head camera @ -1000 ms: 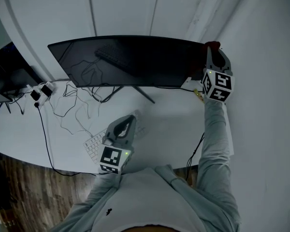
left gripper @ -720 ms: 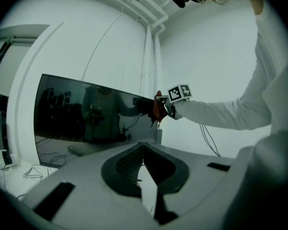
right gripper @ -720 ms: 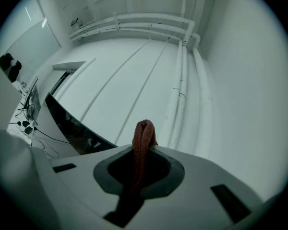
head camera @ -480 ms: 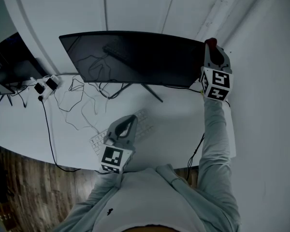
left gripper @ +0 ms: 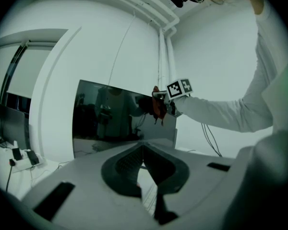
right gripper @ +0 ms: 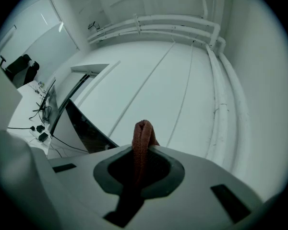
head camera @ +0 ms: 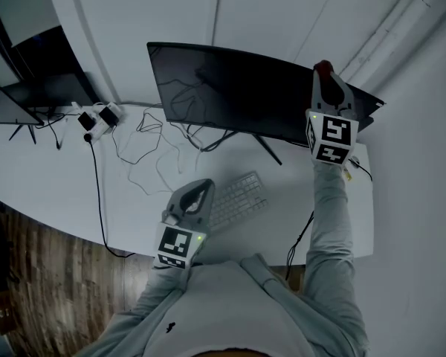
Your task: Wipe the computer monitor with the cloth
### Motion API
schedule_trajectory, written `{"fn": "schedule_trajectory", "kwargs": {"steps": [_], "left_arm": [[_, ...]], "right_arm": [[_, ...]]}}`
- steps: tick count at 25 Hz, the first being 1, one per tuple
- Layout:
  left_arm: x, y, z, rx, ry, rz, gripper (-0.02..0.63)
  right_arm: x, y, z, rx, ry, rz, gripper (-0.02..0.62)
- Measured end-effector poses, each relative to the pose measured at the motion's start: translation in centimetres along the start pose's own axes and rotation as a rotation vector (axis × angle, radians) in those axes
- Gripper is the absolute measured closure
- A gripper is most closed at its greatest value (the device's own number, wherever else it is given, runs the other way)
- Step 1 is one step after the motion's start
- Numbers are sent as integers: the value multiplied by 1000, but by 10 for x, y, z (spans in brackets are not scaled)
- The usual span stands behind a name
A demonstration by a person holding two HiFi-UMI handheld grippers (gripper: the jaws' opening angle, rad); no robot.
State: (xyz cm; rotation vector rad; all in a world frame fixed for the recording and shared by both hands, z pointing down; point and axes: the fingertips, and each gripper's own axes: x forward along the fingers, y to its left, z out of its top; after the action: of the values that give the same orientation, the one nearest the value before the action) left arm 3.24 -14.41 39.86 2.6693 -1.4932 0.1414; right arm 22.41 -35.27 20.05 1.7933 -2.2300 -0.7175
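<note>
A wide dark monitor [head camera: 238, 91] stands at the back of the white desk [head camera: 52, 177]. My right gripper [head camera: 324, 76] is raised against the upper right part of the screen, shut on a reddish cloth [head camera: 323, 67]. In the right gripper view the cloth [right gripper: 143, 139] sticks up between the jaws, with the monitor [right gripper: 84, 123] off to the left. From the left gripper view I see the monitor [left gripper: 115, 119], the cloth [left gripper: 157, 107] and the right gripper's marker cube [left gripper: 179, 88]. My left gripper [head camera: 199, 192] hovers low over the keyboard, its jaws shut and holding nothing.
A white keyboard [head camera: 238, 196] lies in front of the monitor stand. Loose cables [head camera: 145, 158] and power adapters [head camera: 97, 120] lie at the left of the desk. Another dark screen [head camera: 30, 88] stands at far left. The wall is close on the right.
The view has swung left, so the monitor now sits further right in frame. My right gripper with the cloth has moved inward from the screen's right edge. The left gripper has hardly moved.
</note>
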Motion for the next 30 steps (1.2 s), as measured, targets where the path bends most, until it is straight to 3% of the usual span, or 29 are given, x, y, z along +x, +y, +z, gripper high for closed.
{"fn": "schedule_trajectory", "kwargs": {"steps": [18,30], "left_arm": [[-85,145,-8,-11,-3,101,584],[-135,204,-15,-12,-19,175,584]], "right_arm": [[69,211,107,-5,-77,215,560],[99,322,163,20,-131,340,560]]}}
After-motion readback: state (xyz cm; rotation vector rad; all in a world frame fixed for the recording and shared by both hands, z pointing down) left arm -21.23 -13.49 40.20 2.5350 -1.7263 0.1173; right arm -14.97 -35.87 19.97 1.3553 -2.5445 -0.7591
